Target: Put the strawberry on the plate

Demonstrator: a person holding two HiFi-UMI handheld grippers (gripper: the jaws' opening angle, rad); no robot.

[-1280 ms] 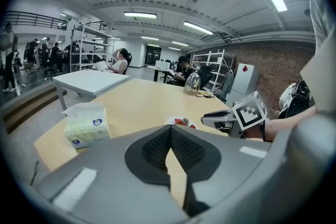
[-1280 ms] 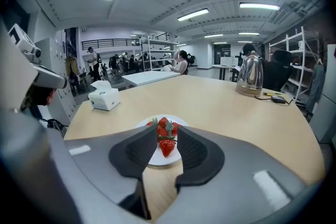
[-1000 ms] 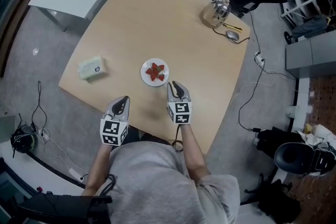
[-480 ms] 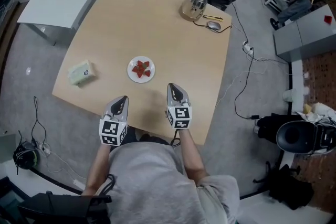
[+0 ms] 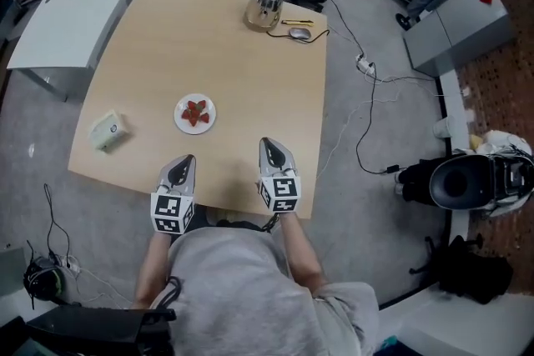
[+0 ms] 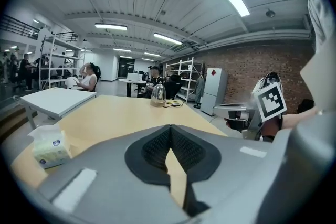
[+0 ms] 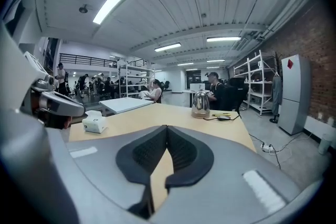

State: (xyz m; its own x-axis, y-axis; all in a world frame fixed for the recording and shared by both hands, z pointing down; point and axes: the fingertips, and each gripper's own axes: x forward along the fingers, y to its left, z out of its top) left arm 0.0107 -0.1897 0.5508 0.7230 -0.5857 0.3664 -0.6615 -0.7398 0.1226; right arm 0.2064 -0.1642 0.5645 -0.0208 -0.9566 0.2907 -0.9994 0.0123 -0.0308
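Observation:
A small white plate (image 5: 183, 122) sits on the light wooden table (image 5: 250, 87) toward its near left, with red strawberries (image 5: 196, 112) lying on it. My left gripper (image 5: 183, 160) hovers over the table's near edge, just below the plate, its jaws shut and empty. My right gripper (image 5: 267, 143) is at the near edge too, to the right of the plate and apart from it, also shut with nothing between the pads. In the left gripper view the jaws (image 6: 169, 128) meet at their tips, as do the jaws (image 7: 166, 128) in the right gripper view. Neither gripper view shows the plate.
A pale green tissue pack (image 5: 107, 130) lies left of the plate. At the far edge stand a steel kettle (image 5: 264, 6), a pen and a mouse (image 5: 299, 33). A white table (image 5: 71, 21) stands off to the left. Cables (image 5: 367, 129) run over the floor at the right. People sit beyond the table.
My right gripper has drawn back from beside the plate to the table's near edge. The head view has swung, so the table and plate now sit further left.

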